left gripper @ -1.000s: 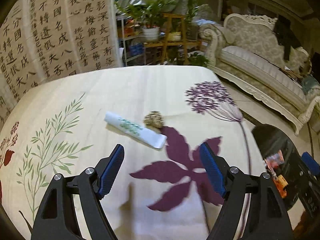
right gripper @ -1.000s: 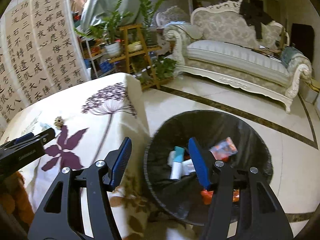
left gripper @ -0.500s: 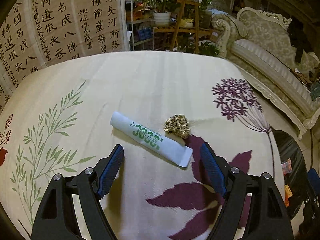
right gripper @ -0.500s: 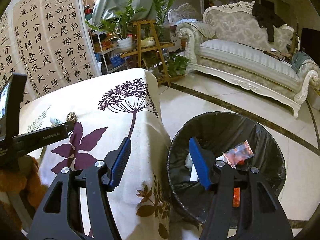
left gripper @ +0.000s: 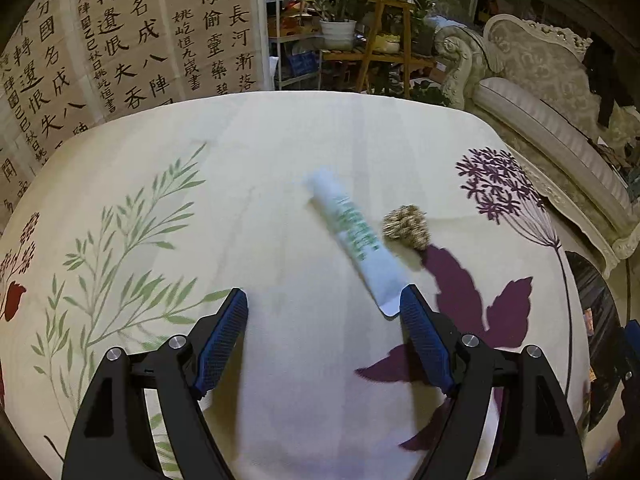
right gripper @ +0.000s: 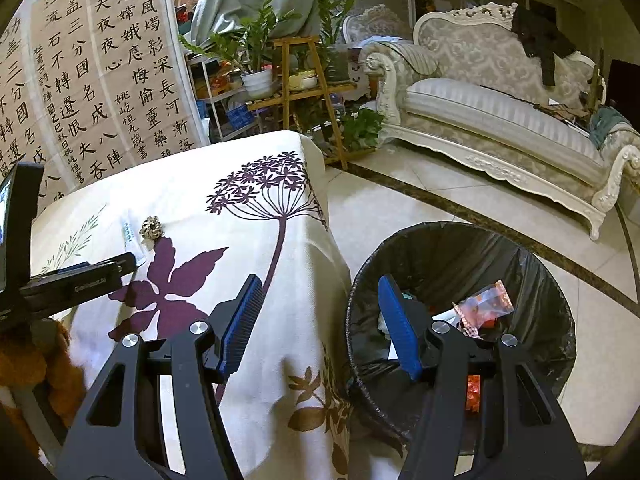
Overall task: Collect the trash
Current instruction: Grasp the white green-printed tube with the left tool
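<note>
Left wrist view: the tube (left gripper: 354, 238) lies on the tablecloth (left gripper: 280, 152), long axis diagonal, its flat end touching the spread, empty left gripper's (left gripper: 323, 312) right finger; the right gripper (right gripper: 320, 316), also spread, hovers farther off.

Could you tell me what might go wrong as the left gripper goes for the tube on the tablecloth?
The white tube lies off-centre: its flat end sits right by the left gripper's right-hand finger, so closing may only clip that end. The frayed brown ball lies close beside the tube and could get knocked along. The tablecloth is loose fabric; the fingers might snag it.
</note>
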Demonstrator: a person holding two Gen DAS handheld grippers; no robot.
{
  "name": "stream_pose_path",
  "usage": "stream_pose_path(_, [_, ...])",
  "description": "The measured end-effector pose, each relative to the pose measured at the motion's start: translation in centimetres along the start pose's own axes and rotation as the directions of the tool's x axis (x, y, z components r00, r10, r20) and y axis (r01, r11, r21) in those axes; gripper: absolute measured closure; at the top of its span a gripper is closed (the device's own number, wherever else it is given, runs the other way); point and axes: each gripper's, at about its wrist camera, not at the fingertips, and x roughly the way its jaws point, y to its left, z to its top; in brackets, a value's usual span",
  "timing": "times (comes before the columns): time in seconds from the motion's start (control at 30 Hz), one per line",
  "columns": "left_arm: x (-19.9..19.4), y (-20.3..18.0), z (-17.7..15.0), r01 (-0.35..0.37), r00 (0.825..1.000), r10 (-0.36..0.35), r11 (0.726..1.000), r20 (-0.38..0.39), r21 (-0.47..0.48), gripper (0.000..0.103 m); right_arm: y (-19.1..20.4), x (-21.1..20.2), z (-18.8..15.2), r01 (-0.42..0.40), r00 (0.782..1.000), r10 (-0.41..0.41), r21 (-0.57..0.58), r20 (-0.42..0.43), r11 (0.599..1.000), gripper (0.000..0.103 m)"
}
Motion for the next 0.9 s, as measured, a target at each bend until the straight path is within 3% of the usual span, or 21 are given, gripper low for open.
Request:
stream_pose_path(0.3, [-0.5,1.6,-0.3,-0.001,1.0,0.001,1.0,-0.004,-0.027,0.026,0.8,-0.3,-0.1,-0.01,1.0,0.01,-0.015,0.003,1.0,0.044])
stream_pose_path(0.57, [-0.5,1.5,0.8,0.039,0.999,-0.039,0.998,0.012,-0.048,0.026,1.1,-0.3,0.4,-0.012,1.0,0.012,-0.024,0.009,1.0,0.044])
stream_pose_path(0.77, [0.4,0.3,1.8,0.051,0.998,-0.051,0.999,0.026,-0.008,0.027,1.3,0.0,0.5,-0.015,1.0,0.015,-0.025,0.006,1.0,0.044])
stream_pose_path(0.9, [1.0,-0.5,2.0,0.062,0.998,-0.063,0.998,0.017,0.029,0.043,1.5,0.1,0.5,-0.017,1.0,0.017,-0.028,0.001,0.999,0.044])
